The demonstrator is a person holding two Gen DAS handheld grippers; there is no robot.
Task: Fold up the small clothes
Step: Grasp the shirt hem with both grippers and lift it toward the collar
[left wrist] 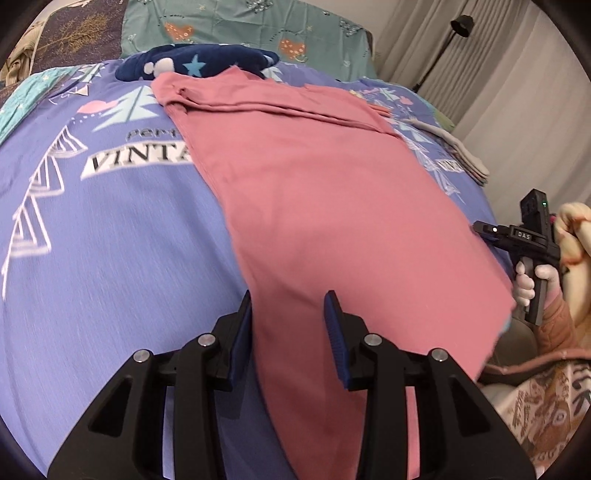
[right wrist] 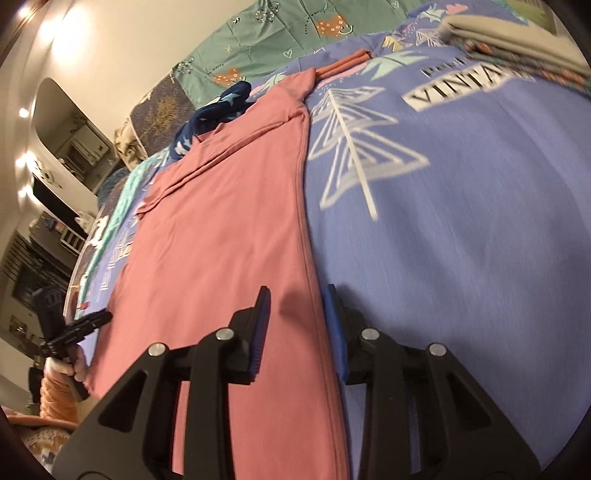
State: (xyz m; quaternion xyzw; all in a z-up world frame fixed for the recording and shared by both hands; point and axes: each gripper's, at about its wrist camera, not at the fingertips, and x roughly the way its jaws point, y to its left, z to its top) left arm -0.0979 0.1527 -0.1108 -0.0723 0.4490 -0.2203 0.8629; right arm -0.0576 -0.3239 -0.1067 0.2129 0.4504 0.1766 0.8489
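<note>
A pink garment [left wrist: 314, 206] lies flat and lengthwise on the purple printed bedspread [left wrist: 110, 240]. Its far end is folded over with a crease. My left gripper [left wrist: 289, 295] hovers over the garment's left edge near the close end, jaws apart, the cloth lying loose beneath them. In the right wrist view the same pink garment [right wrist: 229, 229] has its seamed right edge running between the fingers of my right gripper [right wrist: 297, 291]. That gripper is also open, with nothing pinched. Each gripper shows in the other's view, held in a hand: the right gripper [left wrist: 480, 227] and the left gripper [right wrist: 96, 317].
A navy star-print garment [left wrist: 195, 62] lies crumpled at the pink garment's far end. A stack of folded clothes [right wrist: 517, 48] sits at the bed's far right. A green quilt [left wrist: 240, 29] lies behind. A floor lamp [left wrist: 461, 26] and curtains stand beyond the bed.
</note>
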